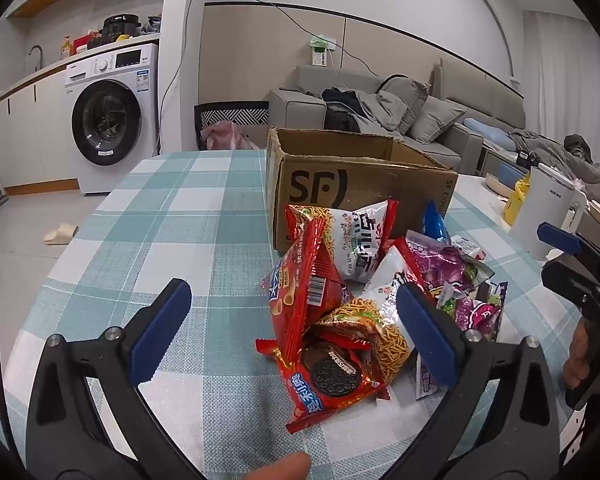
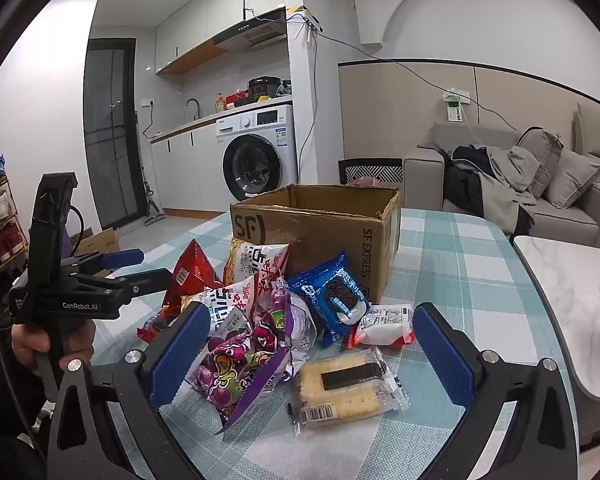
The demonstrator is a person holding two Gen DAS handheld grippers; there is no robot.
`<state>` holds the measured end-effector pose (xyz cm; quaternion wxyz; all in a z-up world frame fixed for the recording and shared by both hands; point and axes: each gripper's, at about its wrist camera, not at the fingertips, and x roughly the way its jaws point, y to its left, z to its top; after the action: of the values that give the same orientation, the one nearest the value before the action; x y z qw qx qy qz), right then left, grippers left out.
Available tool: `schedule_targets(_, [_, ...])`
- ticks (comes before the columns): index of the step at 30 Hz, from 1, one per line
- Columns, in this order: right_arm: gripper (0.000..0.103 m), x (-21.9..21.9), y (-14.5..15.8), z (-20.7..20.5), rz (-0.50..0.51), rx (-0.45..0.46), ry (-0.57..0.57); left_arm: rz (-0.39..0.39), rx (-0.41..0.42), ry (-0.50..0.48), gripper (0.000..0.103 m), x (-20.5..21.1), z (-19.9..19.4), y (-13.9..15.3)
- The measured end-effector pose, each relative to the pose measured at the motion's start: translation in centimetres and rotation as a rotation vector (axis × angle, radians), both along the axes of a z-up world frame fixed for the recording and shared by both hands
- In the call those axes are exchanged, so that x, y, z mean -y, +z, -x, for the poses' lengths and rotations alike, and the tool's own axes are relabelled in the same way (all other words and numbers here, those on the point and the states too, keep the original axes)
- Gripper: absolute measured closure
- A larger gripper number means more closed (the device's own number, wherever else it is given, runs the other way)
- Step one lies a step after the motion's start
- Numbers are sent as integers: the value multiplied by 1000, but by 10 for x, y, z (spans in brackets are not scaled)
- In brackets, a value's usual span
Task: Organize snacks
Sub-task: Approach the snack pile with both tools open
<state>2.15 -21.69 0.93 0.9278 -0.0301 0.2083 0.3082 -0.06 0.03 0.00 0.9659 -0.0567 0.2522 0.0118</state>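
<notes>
Checked tablecloth (image 1: 172, 216): snack pile (image 2: 268, 328) before cardboard box (image 2: 320, 232); both grippers wide, empty.

Ahead of both grippers the snack pile (image 2: 284, 320) blocks the way to the open cardboard box (image 2: 320, 232), while bare tablecloth (image 1: 172, 216) lies free to the left.

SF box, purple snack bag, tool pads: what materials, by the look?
SF box: brown corrugated cardboard, matte, to judge by its ragged top edges and scuffed face. Purple snack bag: thin plastic film, glossy; it crinkles and catches glare. Tool pads: blue, finely textured, probably rubber or soft plastic; the arms behind them look like black hard plastic. Left tool and right tool both stand open.
</notes>
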Motion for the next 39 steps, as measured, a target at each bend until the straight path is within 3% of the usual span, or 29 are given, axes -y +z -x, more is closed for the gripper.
schedule_targets(39, [0, 2, -1, -2, -5, -10, -7, -19, -12, 4, 1, -4, 3, 2])
